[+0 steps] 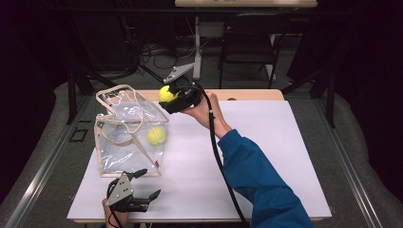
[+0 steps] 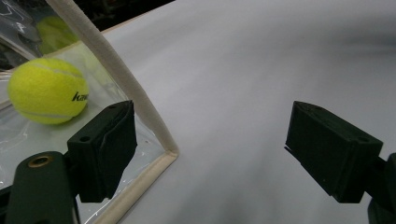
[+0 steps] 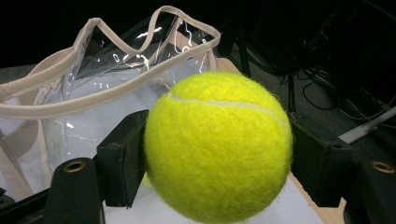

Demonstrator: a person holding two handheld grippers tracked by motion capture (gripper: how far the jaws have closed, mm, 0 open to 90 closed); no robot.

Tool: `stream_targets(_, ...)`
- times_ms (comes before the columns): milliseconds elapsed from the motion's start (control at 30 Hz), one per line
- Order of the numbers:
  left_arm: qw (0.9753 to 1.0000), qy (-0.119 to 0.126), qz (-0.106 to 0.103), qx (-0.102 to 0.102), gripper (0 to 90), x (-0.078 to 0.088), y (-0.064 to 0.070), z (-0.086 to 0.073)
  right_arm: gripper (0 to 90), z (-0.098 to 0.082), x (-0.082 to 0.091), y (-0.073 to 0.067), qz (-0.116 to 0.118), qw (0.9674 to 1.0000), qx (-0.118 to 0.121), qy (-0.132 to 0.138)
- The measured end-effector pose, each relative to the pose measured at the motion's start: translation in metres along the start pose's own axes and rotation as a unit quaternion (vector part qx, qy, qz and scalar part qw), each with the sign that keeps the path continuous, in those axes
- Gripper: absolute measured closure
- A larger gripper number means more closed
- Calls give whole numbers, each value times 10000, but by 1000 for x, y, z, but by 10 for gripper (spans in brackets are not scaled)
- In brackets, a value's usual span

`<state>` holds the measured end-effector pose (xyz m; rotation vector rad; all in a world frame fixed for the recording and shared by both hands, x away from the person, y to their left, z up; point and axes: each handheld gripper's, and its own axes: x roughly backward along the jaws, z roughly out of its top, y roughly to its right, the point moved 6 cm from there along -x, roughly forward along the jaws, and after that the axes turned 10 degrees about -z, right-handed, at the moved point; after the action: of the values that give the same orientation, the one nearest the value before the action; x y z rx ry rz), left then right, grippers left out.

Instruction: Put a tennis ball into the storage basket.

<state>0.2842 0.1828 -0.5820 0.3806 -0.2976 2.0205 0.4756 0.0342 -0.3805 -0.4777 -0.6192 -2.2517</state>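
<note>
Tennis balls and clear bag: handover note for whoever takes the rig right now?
Right tool: shut on a fuzzy yellow tennis ball, held up beside the open top of the clear plastic tote bag with beige trim.
Left tool: open, holding nothing, low at the bag's near corner.
Done: a second yellow tennis ball already lies inside the bag.
Left: carry the held ball over the bag's mouth and probably release it in; steady the bag with the left tool if it sags.
</note>
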Motion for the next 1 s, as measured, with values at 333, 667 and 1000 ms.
stream_targets(333,10000,2,-1,0,159,0,0,0,266,10,-1,-6,36,10000,86,23)
stream_targets(667,10000,9,-7,4,159,0,0,0,266,21,-2,-13,90,9998,160,66)
stream_targets(1000,10000,15,-3,7,159,0,0,0,266,28,-5,-20,134,9995,267,83)
